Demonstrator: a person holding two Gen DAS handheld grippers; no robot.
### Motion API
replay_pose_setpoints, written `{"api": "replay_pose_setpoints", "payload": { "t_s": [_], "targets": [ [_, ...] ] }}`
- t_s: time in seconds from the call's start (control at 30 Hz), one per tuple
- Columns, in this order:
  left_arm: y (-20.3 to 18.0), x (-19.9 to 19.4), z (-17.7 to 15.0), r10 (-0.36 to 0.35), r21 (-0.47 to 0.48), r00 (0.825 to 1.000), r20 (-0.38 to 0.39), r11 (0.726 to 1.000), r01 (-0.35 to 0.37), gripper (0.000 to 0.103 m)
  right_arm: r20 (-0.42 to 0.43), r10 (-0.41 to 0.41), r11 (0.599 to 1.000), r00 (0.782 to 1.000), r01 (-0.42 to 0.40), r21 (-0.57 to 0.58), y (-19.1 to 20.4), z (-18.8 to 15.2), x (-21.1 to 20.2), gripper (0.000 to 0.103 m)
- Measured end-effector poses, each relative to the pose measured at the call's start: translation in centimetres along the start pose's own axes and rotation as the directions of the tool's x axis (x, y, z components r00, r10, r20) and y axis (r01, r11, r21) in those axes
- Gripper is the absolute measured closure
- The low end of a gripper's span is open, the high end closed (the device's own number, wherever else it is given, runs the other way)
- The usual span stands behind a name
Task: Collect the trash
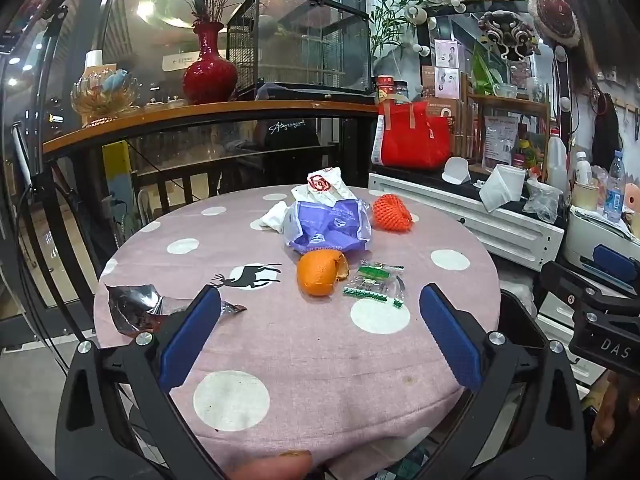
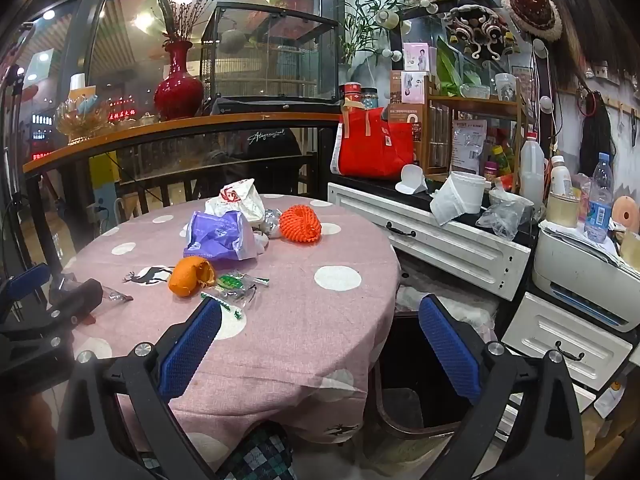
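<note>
Orange peel lies ahead of the left tool (spread wide).

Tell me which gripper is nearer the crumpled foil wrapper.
Left. The left gripper has one finger overlapping the foil wrapper; the right gripper hangs open over the table's opposite edge.

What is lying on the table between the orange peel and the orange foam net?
In the left wrist view, the crumpled purple plastic bag lies between the orange peel and the orange foam net. The right wrist view shows the same.
</note>
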State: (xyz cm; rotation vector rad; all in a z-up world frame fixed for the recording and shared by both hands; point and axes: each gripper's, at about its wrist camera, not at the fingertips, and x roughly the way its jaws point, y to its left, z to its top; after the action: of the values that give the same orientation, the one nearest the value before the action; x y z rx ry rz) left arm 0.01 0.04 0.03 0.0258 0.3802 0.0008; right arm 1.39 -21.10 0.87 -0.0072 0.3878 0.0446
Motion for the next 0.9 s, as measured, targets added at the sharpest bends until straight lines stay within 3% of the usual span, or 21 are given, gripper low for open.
{"api": "replay_pose_setpoints", "payload": {
  "t_s": [0.9],
  "targets": [
    [0.4,0.0,0.0,-0.001,-0.015,1.000,-0.005,1.000,0.001,0.005,0.002,0.001,1.000,1.000,-0.001,0.004,0.0,0.0,0.0,0.005]
  ]
}}
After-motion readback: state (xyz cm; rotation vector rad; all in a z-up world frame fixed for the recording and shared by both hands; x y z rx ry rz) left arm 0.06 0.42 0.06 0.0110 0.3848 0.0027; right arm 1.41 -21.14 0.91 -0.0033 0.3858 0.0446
